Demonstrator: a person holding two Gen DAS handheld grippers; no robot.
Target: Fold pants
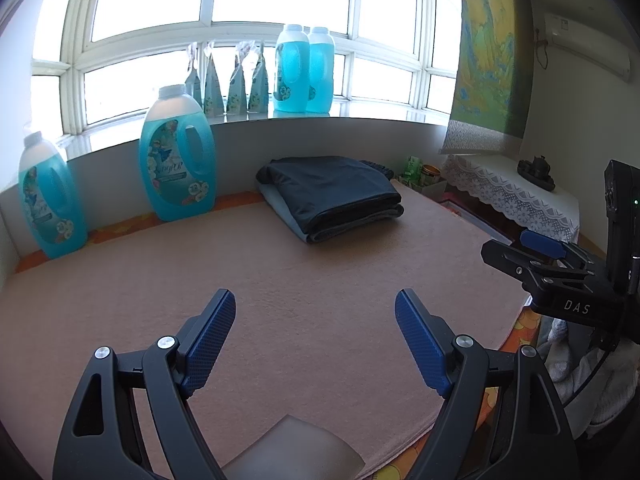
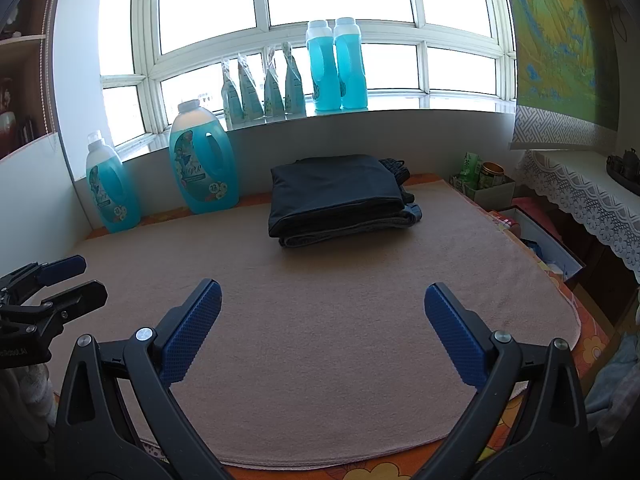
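Both grippers (image 1: 315,304) (image 2: 323,296) agape, empty; dark pants (image 2: 336,196) neatly folded, stacked on mat (image 2: 320,320)

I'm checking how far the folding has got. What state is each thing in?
left gripper: open, empty, above the mat.
right gripper: open, empty.
pants: folded, stacked at the mat's far end.
pink mat: flat, its near part bare.
detergent jugs: upright, capped.
refill pouches: standing on the windowsill.
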